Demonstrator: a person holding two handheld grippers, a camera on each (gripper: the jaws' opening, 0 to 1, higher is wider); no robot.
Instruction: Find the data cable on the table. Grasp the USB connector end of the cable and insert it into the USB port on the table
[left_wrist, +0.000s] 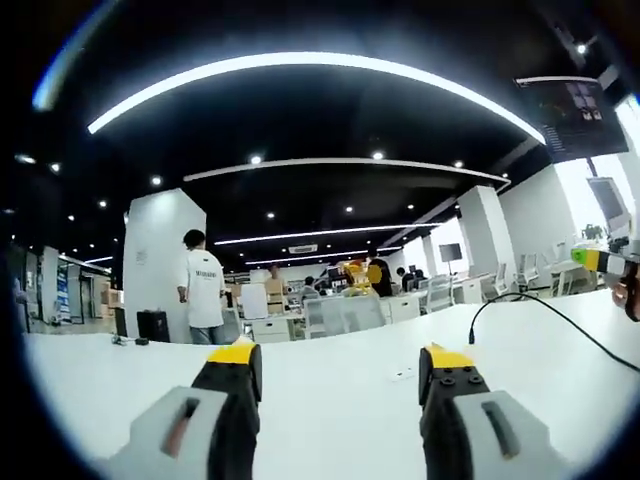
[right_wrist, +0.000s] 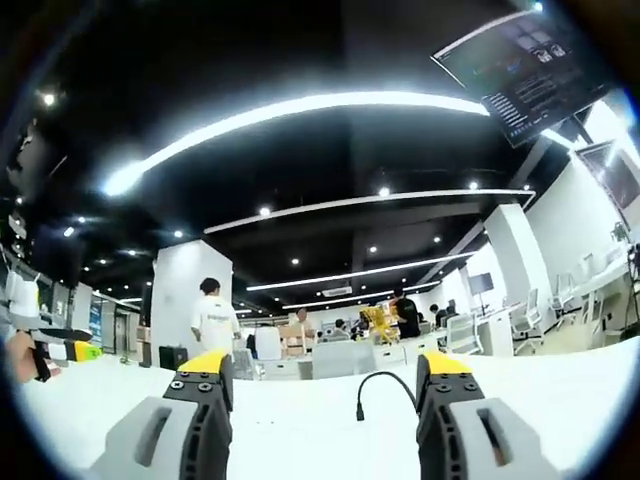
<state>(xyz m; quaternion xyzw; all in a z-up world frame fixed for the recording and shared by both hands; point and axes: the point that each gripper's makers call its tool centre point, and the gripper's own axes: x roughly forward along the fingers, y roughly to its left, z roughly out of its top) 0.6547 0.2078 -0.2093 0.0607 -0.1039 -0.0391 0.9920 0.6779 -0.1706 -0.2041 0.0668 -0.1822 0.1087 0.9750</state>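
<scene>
A black data cable (left_wrist: 545, 312) runs over the white table (left_wrist: 330, 400) from the right and arches up, its connector end (left_wrist: 472, 335) pointing down just right of my left gripper (left_wrist: 342, 358). That gripper is open and holds nothing. In the right gripper view the cable (right_wrist: 385, 376) curls between the jaws of my right gripper (right_wrist: 325, 368), with its connector end (right_wrist: 360, 410) hanging above the table (right_wrist: 310, 430). This gripper is also open and empty. A small pale object (left_wrist: 403, 375) lies on the table ahead; I cannot tell what it is.
The other gripper's yellow-green tip (left_wrist: 597, 259) enters from the right, and the left one (right_wrist: 78, 351) shows at the left edge with a hand. Beyond the table stand a person in white (left_wrist: 205, 290), a white pillar (left_wrist: 155, 260), desks and chairs.
</scene>
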